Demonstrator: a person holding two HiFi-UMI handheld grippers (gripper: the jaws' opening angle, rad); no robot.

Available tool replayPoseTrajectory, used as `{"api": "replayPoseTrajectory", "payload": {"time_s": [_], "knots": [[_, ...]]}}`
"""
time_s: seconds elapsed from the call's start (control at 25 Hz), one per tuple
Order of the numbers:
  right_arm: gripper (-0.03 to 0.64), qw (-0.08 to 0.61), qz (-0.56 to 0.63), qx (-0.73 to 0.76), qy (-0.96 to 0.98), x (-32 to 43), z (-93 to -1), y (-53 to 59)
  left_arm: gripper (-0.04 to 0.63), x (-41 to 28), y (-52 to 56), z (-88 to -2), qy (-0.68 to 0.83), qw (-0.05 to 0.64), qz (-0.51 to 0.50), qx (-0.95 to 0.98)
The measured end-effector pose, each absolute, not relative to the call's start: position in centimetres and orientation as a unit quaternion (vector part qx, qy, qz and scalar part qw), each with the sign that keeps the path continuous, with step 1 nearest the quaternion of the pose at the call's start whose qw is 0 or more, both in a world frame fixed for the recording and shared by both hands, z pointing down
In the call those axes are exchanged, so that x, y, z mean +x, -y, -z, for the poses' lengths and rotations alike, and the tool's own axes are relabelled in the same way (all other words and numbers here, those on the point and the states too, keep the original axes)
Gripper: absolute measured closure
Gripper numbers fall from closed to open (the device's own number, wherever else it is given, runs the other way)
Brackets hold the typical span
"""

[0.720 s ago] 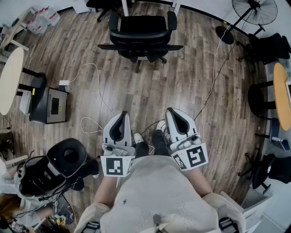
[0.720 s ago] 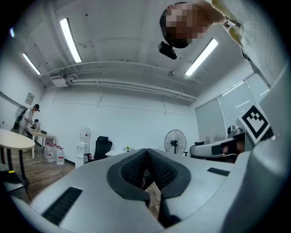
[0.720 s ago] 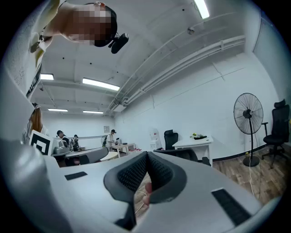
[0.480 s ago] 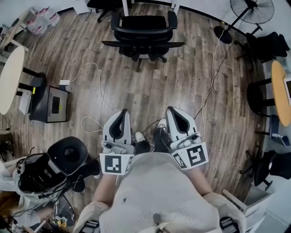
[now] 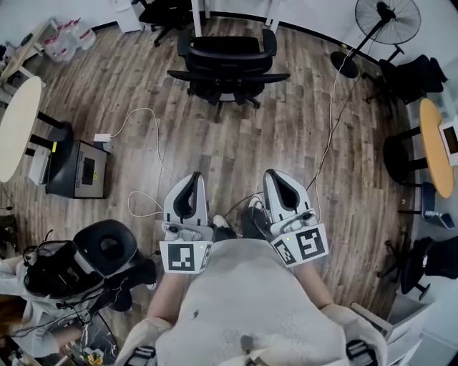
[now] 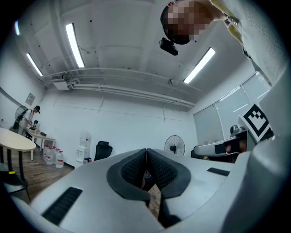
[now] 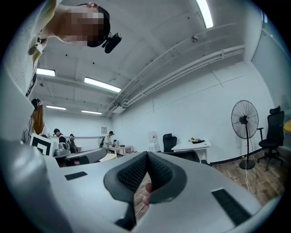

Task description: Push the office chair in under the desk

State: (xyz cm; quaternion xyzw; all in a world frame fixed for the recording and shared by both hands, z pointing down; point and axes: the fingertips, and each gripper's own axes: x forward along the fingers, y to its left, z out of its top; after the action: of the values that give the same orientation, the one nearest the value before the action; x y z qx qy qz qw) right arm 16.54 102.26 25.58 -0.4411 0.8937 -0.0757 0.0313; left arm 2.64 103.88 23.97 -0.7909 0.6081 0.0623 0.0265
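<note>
Head view: one black office chair stands far ahead, just before two white desk legs; the desktop is cut off. The left gripper and right gripper, near, are both clenched on nothing. White cables cross the floor between. One fan stands far right.

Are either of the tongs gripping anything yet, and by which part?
Nothing is held. The left tongs and right tongs are both shut and empty; the office chair stands well ahead of them, untouched.
</note>
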Motion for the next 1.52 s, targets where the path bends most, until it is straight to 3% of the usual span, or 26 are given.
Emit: {"api": "replayPoseTrajectory", "payload": {"time_s": [0.36,0.4,0.56,0.72,1.52], "knots": [[0.604,0.041,0.058,-0.464,-0.883,16.8,-25.4,-103.7,0.567,0.5,-106.1,-24.8,-0.596,0.009,-0.06,-0.8],[0.562,0.039,0.059,-0.461,-0.885,16.9,-25.5,-103.7,0.56,0.6,-106.1,-25.0,-0.596,0.007,-0.057,-0.801],[0.479,0.034,0.063,-0.456,-0.887,17.3,-25.9,-102.7,0.443,1.2,-105.1,-24.9,-0.586,0.023,-0.045,-0.809],[0.42,0.027,0.065,-0.448,-0.891,17.4,-26.7,-101.0,0.385,1.2,-103.4,-25.3,-0.593,0.022,-0.043,-0.803],[0.408,-0.005,0.082,-0.449,-0.89,17.5,-29.5,-85.2,0.38,-0.2,-88.6,-27.9,-0.618,0.001,-0.01,-0.786]]}}
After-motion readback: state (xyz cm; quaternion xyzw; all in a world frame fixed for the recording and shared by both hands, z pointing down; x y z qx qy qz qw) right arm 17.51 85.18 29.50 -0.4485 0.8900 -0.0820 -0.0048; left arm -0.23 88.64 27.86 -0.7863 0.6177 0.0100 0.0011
